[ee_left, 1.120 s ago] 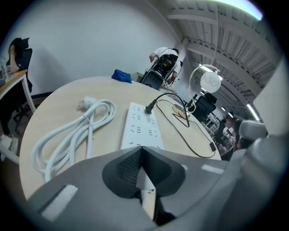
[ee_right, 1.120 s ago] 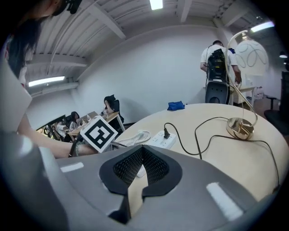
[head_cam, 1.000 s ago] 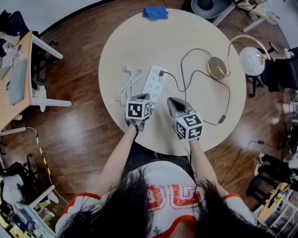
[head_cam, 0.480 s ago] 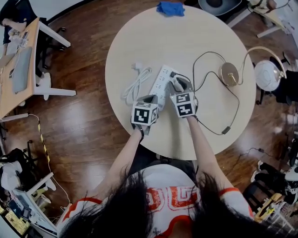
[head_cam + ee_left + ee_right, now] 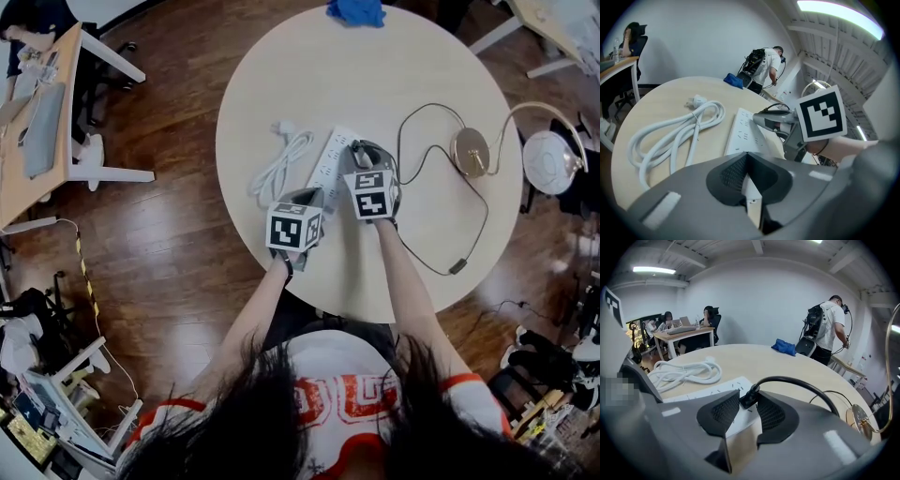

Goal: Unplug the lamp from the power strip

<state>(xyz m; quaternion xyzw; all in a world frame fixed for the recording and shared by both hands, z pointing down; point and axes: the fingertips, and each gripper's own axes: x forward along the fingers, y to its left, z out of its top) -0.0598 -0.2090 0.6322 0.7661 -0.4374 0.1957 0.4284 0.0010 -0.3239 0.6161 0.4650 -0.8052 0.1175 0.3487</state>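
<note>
Now close right fingers (image 5: 723, 411) (spread astride plug (image 5: 751, 394), just easing shut) squarely on it; pull straight out, bracing strip (image 5: 743, 129) with left fingers (image 5: 729, 173) pinched on its end.

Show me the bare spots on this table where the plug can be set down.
Free: the far half, between blue cloth and power strip; a smaller patch ringed by the lamp cable. Crowded: the middle, around the coiled white cord and the strip.
</note>
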